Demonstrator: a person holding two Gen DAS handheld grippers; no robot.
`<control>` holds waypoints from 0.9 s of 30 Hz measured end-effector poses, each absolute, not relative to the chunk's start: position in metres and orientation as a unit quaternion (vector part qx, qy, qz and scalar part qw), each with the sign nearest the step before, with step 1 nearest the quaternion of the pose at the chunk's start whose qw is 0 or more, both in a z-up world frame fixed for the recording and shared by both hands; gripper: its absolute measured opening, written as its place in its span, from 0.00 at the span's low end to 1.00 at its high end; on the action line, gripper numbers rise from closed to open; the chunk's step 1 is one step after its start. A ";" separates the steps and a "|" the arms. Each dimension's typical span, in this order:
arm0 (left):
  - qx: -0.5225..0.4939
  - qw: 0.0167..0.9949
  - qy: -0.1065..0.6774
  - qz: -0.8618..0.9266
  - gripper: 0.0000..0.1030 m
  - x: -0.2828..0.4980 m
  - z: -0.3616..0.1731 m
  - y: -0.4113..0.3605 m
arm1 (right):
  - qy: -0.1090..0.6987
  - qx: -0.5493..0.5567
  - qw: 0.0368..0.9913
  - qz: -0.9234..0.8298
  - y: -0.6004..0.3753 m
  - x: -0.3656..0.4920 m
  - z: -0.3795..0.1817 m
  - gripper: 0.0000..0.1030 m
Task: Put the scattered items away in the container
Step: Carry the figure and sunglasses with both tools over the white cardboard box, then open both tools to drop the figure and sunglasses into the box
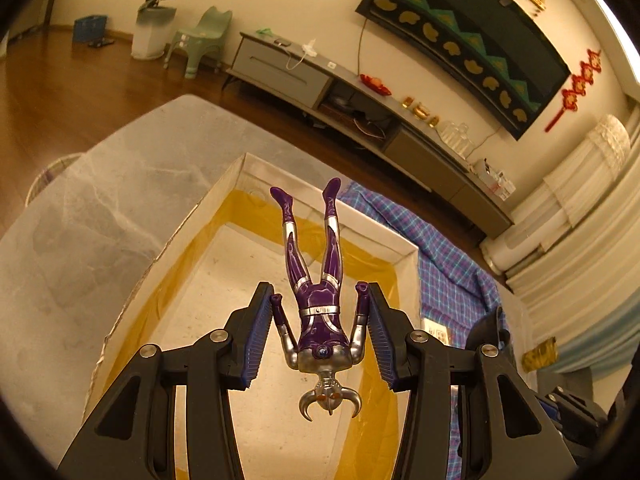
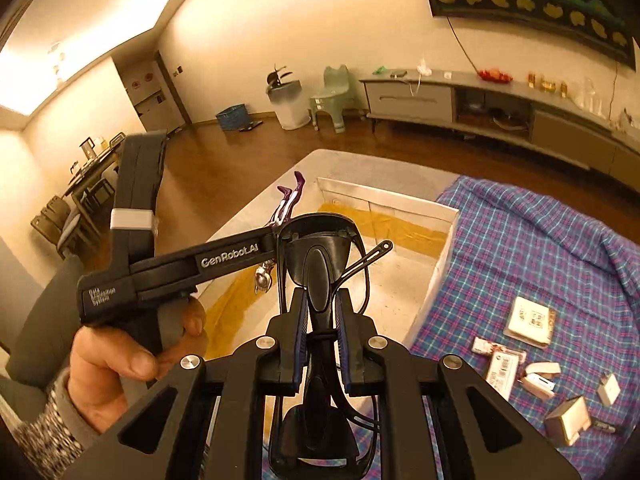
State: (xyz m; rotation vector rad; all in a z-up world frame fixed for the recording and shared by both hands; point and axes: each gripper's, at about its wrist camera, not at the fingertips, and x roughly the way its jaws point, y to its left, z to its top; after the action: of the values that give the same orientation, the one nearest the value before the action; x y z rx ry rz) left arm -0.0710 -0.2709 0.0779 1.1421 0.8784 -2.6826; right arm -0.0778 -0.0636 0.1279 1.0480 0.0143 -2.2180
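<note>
My left gripper (image 1: 316, 300) is above the open white box (image 1: 402, 246) with yellow tape inside. A purple and silver toy figure (image 1: 318, 300) hangs between its fingers, head toward the camera, legs pointing away; the pads touch its hands. The figure also shows in the right wrist view (image 2: 286, 208), beyond the left gripper's body (image 2: 208, 264). My right gripper (image 2: 320, 300) is shut on black sunglasses (image 2: 320, 256), held over the near end of the box (image 2: 440, 264).
A blue plaid cloth (image 2: 528, 248) lies right of the box with several small packets and boxes (image 2: 530, 322) on it. The box and cloth rest on a grey marble-look table (image 1: 100, 220). A TV cabinet (image 1: 360, 112) stands along the far wall.
</note>
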 end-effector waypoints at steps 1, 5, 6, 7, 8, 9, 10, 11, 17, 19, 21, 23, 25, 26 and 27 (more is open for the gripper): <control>0.378 0.047 0.292 -0.877 0.47 -0.075 0.075 -0.274 | 0.005 0.407 0.337 -0.849 -0.066 -0.084 0.126 0.14; 0.390 0.050 0.313 -0.864 0.47 -0.091 0.063 -0.283 | 0.000 0.427 0.327 -0.843 -0.077 -0.115 0.114 0.14; 0.394 0.051 0.320 -0.860 0.47 -0.094 0.059 -0.284 | -0.006 0.433 0.323 -0.841 -0.079 -0.123 0.111 0.14; 0.398 0.053 0.331 -0.854 0.47 -0.098 0.054 -0.287 | -0.012 0.440 0.321 -0.838 -0.081 -0.131 0.107 0.14; 0.402 0.052 0.342 -0.848 0.47 -0.102 0.050 -0.289 | -0.016 0.447 0.320 -0.835 -0.083 -0.139 0.103 0.14; 0.404 0.049 0.349 -0.844 0.47 -0.104 0.048 -0.289 | -0.021 0.454 0.316 -0.833 -0.087 -0.149 0.099 0.14; 0.405 0.048 0.352 -0.842 0.47 -0.107 0.047 -0.289 | -0.023 0.459 0.314 -0.831 -0.089 -0.157 0.095 0.14; 0.406 0.049 0.352 -0.842 0.47 -0.109 0.046 -0.289 | -0.024 0.465 0.313 -0.828 -0.092 -0.165 0.091 0.14; 0.429 0.061 0.362 -0.825 0.47 -0.130 0.032 -0.288 | 0.000 0.493 0.288 -0.821 -0.110 -0.207 0.065 0.15; 0.438 0.066 0.365 -0.819 0.47 -0.136 0.025 -0.289 | 0.012 0.503 0.278 -0.818 -0.113 -0.217 0.057 0.15; 0.446 0.069 0.364 -0.815 0.47 -0.140 0.020 -0.288 | 0.029 0.511 0.272 -0.815 -0.117 -0.225 0.050 0.15; 0.453 0.071 0.360 -0.812 0.47 -0.143 0.017 -0.286 | 0.044 0.511 0.265 -0.816 -0.120 -0.229 0.046 0.15; 0.459 0.078 0.352 -0.812 0.47 -0.145 0.014 -0.283 | 0.059 0.511 0.261 -0.817 -0.122 -0.232 0.043 0.15; 0.461 0.083 0.349 -0.811 0.47 -0.145 0.012 -0.283 | 0.065 0.511 0.258 -0.817 -0.123 -0.233 0.041 0.15; 0.463 0.086 0.347 -0.811 0.47 -0.145 0.010 -0.284 | 0.068 0.512 0.255 -0.818 -0.123 -0.234 0.041 0.15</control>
State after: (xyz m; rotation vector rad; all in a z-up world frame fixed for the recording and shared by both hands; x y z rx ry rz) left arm -0.1454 -0.2836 0.0097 1.3805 1.0343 -2.4173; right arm -0.2340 -0.1232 0.0406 1.3890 0.1852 -2.2204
